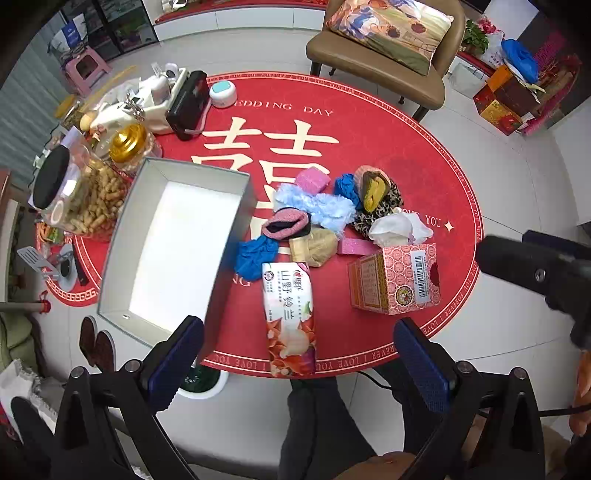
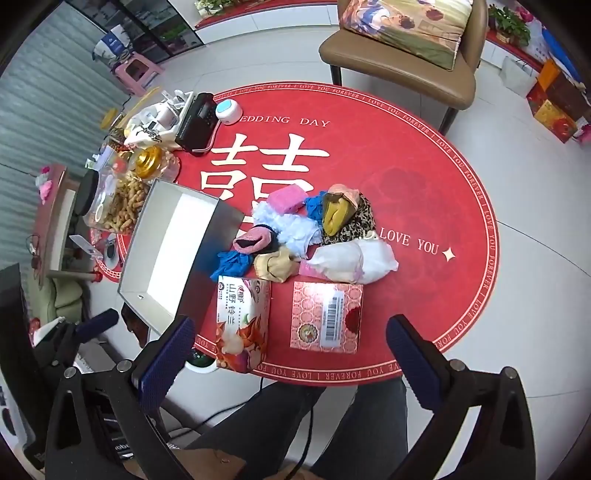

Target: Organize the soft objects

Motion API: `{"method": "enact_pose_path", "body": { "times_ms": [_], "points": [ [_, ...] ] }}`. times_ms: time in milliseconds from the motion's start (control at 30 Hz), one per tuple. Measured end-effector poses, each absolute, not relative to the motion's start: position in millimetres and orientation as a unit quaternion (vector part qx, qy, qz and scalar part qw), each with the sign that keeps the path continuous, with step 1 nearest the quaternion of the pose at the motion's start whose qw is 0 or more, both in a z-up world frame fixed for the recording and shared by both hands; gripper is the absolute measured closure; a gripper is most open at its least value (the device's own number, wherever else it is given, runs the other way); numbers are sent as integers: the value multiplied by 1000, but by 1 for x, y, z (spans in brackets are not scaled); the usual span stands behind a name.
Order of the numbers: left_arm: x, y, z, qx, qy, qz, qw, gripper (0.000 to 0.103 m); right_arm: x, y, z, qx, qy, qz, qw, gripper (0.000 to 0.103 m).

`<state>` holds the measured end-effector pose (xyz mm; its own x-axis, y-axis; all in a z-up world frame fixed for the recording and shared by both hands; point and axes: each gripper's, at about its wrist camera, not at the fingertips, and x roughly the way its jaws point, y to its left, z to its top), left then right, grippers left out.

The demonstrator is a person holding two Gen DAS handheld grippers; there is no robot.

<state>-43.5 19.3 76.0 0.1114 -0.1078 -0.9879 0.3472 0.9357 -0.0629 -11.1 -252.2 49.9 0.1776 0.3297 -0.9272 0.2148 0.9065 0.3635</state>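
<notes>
Both tongs [image 1: 299, 354] [image 2: 291, 354] released | grey box [image 1: 177, 240] beside soft pile [image 1: 317, 210] | tissue box [image 1: 399, 277] near

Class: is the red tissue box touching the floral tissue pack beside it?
Apart. The right wrist view shows bare red mat between the red tissue box and the floral tissue pack.

A jar of peanuts [image 1: 88, 206] with a black lid stands at the bench's [image 1: 424, 177] left edge, a gold-lidded jar [image 1: 129, 142] just behind it. Farther along that edge lie a black radio [image 1: 188, 105] and a small white-and-teal round device [image 1: 222, 94]. Beyond the bench's far edge, a brown chair [image 1: 384, 70] carries a printed cushion [image 1: 391, 29]. A pink stool [image 1: 86, 68] stands on the floor, far left.
</notes>
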Motion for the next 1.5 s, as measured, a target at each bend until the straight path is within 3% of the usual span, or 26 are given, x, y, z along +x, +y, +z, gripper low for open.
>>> {"method": "enact_pose_path", "body": {
  "times_ms": [600, 967, 1500],
  "points": [
    [-31, 32, 110, 49, 627, -159, 761, 0, -18, -256, 71, 214, 651, 24, 728, 0],
    [-28, 46, 98, 7, 658, -162, 735, 0, -24, -247, 67, 207, 653, 16, 728, 0],
    [-19, 49, 71, 55, 671, -161, 721, 0, -22, -254, 29, 195, 665, -18, 720, 0]
  ]
}}
